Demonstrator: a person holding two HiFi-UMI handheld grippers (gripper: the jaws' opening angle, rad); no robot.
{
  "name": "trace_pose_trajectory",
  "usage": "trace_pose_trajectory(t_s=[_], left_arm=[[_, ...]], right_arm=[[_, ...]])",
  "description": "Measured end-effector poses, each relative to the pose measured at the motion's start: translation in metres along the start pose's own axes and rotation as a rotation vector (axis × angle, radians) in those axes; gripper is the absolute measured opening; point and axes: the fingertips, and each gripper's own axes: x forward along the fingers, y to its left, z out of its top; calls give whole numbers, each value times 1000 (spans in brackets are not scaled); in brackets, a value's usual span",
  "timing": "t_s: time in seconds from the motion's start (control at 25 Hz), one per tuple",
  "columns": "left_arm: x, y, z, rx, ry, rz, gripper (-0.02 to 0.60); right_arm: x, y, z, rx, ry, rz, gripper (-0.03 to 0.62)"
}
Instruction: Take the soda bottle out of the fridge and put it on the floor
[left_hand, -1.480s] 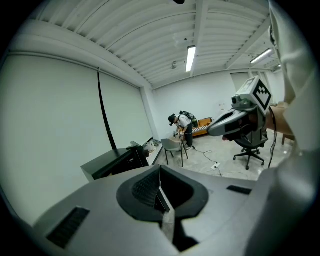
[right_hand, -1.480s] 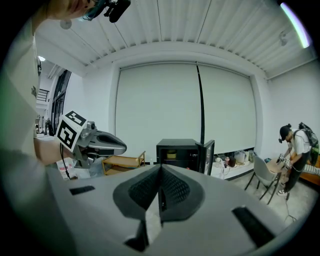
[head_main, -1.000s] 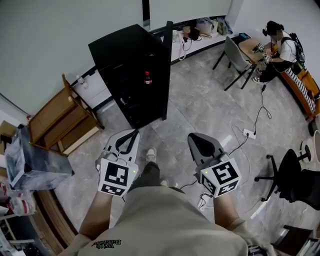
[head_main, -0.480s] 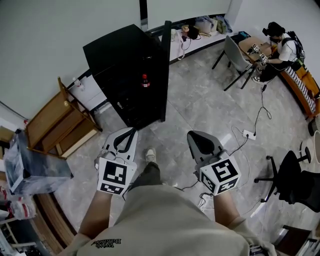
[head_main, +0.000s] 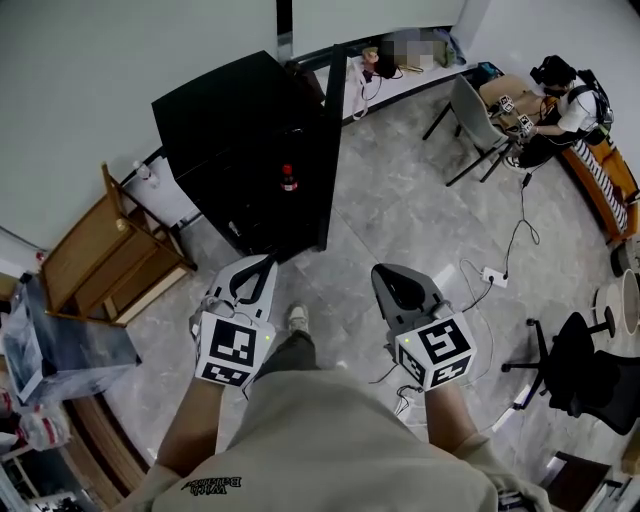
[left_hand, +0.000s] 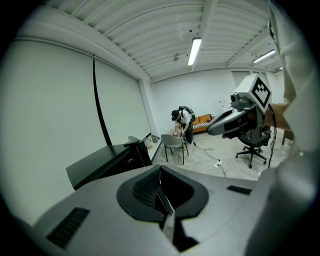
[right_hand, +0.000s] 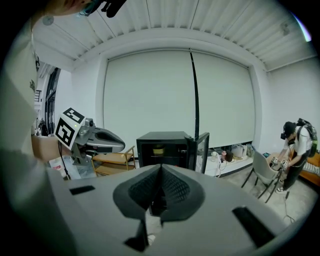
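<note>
Head view shows the left gripper (head_main: 265, 262) and right gripper (head_main: 386, 276) side by side above the grey floor (head_main: 400, 215), each with its jaws pressed together on nothing. Ahead of them the black fridge (head_main: 225, 120) stands with its door (head_main: 330, 140) open. The soda bottle (head_main: 288, 178) is upright inside.

Left gripper (head_main: 266, 264), right gripper (head_main: 386, 273) moved nearer fridge (head_main: 220, 112).

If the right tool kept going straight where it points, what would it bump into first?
The right tool would probably hit the open black fridge, low down, though it might touch the floor just before it. Depth is unclear.
</note>
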Motion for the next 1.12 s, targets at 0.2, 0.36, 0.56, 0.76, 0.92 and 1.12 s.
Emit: trace_pose_trajectory(t_s=[0.2, 0.36, 0.56, 0.76, 0.92, 1.12], left_arm=[[41, 43, 3, 9, 7, -40, 6], [73, 75, 5, 14, 10, -67, 6], [104, 111, 4, 34, 6, -103, 6], [131, 127, 1, 40, 14, -137, 6], [149, 141, -8, 23, 26, -148, 6], [166, 142, -9, 22, 30, -168, 8]], right_arm=[[51, -21, 20, 4, 22, -17, -3], [89, -36, 34, 14, 34, -36, -3], [133, -49, 48, 18, 45, -62, -3], [166, -64, 56, 30, 61, -75, -3], [191, -70, 57, 25, 77, -82, -3], [202, -81, 56, 37, 90, -86, -3]])
